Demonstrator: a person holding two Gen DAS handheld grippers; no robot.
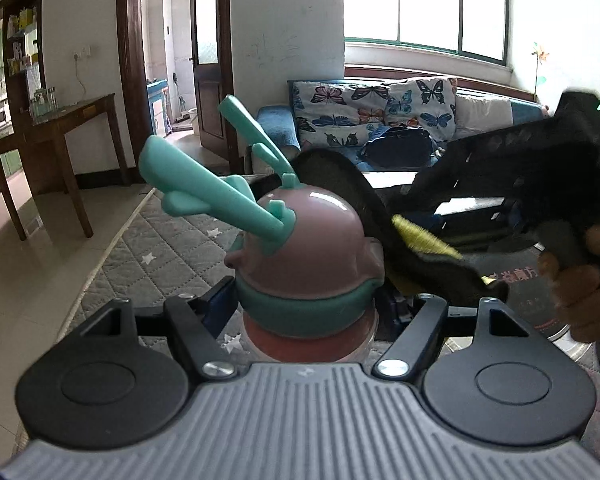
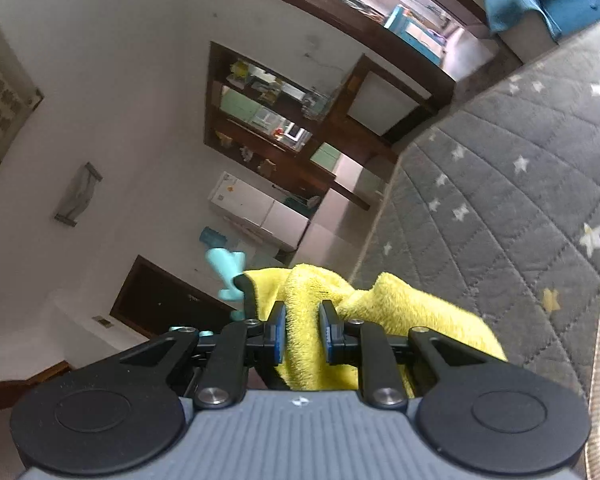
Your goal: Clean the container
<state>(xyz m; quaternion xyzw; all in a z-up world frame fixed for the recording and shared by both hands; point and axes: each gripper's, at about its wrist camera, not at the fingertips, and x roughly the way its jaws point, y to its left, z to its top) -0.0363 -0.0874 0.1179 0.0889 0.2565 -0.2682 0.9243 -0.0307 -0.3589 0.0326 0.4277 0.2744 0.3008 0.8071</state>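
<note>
Your left tool (image 1: 306,304) clamps the pink bottle (image 1: 312,248), upright over the grey rug (image 1: 148,248). Only your right view shows its tool (image 2: 302,334) pinching the yellow cloth (image 2: 400,304) beside the bottle's teal antlers (image 2: 228,268).

Left gripper (image 1: 306,304) clamped — right gripper (image 2: 302,334) pinched tight, tilted sideways.

Teal antlers (image 1: 220,184) block bottle lid's (image 1: 312,236) left; right claw (image 1: 496,200) crowds right.
</note>
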